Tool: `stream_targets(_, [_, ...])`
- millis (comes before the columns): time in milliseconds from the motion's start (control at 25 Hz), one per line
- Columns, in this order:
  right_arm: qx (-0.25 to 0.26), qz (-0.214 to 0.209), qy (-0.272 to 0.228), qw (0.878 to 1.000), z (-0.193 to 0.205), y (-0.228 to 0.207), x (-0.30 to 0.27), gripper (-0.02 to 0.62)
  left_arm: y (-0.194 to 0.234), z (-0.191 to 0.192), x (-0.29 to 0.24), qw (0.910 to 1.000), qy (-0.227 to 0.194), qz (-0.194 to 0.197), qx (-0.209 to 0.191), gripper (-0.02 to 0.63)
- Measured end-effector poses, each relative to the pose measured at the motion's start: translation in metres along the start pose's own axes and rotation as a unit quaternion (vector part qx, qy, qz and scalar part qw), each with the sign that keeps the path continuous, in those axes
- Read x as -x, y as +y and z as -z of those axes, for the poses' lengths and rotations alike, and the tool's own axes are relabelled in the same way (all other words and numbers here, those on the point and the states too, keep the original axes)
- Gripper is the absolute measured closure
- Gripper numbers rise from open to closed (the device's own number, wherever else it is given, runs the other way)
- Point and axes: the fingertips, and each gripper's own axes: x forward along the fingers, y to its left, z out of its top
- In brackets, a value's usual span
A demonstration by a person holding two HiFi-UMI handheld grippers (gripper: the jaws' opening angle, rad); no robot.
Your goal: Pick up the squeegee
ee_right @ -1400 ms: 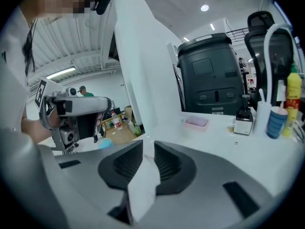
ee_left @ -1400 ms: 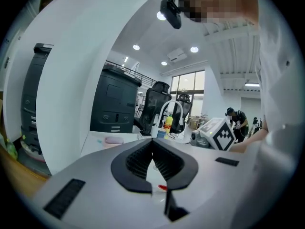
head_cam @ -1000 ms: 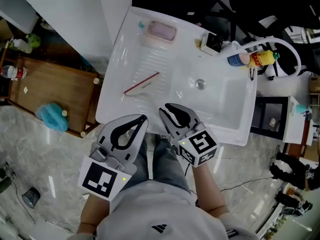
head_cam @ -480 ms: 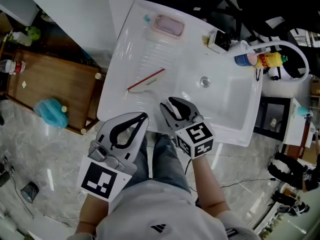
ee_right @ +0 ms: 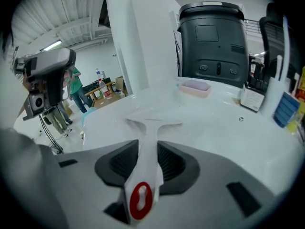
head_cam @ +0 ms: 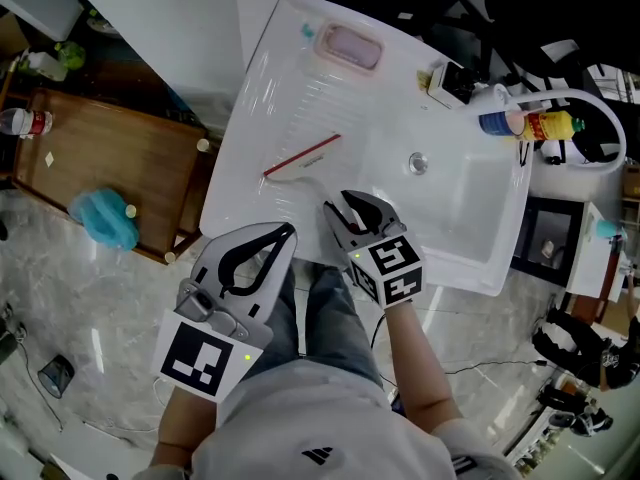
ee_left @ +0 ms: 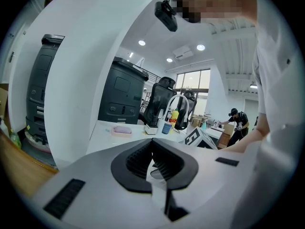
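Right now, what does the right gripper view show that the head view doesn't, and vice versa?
Right gripper view only: the red-holed handle end of the white plastic squeegee lying between the jaws of the right gripper, which have just been opening. Head view only: the left gripper, the person's blue jeans. Both: the squeegee, the white sink top, the pink soap dish.

The claw (ee_right: 147, 143), jaws just opened, straddles the squeegee (ee_right: 145, 168).

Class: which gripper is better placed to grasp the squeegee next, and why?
Right. The right gripper, its jaws just opened, has the squeegee handle between them; the left gripper sits shut, short of the sink.
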Motion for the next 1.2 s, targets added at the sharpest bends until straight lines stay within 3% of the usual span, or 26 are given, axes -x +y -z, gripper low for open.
stream_targets(280, [-0.003,0.008,0.007,1.0,0.0,-0.003,-0.004,0.468,0.003,0.002,0.001,1.0,-0.002,-0.003,0.003,0.594])
stream_targets(520, [-0.039,0.013,0.005,0.999,-0.001,-0.006,-0.003,0.477,0.004,0.0,0.002,0.9999,-0.004,-0.005,0.01,0.594])
stream_targets(760, [-0.084,0.002,-0.024,0.996,-0.01,-0.008,0.005,0.477,0.005,-0.005,0.002,0.9997,-0.012,-0.011,0.016,0.594])
stream_targets(1200, [-0.08,-0.006,-0.078,0.994,-0.038,-0.011,0.036,0.479,-0.011,-0.017,-0.005,0.9996,-0.025,-0.01,0.011,0.594])
